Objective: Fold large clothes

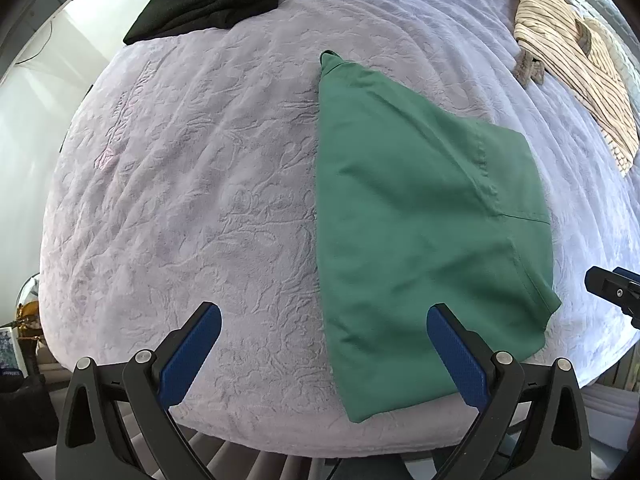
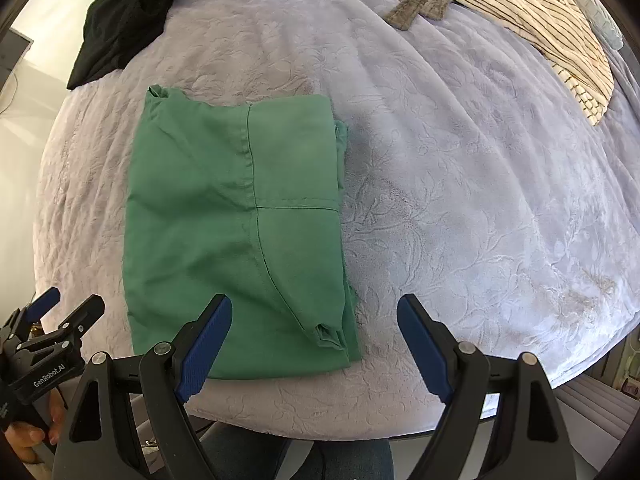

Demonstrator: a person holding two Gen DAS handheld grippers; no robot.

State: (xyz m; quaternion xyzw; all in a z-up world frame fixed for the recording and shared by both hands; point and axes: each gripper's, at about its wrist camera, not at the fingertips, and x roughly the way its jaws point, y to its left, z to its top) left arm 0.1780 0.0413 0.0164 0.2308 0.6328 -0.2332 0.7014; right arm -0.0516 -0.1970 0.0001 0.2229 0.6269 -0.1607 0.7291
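Both claws point down. My left claw point(image 1: 324, 354) has its jaws spread wide, blue pads point(image 1: 192, 356) facing each other, nothing between them. My right claw point(image 2: 314, 346) likewise stands wide, pads bare, gripping nothing. From the right wrist view, the left claw shows at the lower left edge, with my hand point(image 2: 30, 436) wrapped around its handle, fingers curled.

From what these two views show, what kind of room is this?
Most likely a bedroom: clothes lie on a wide bed under a pale embossed blanket. A folded green garment is near its edge, with a black garment and a striped one farther back.
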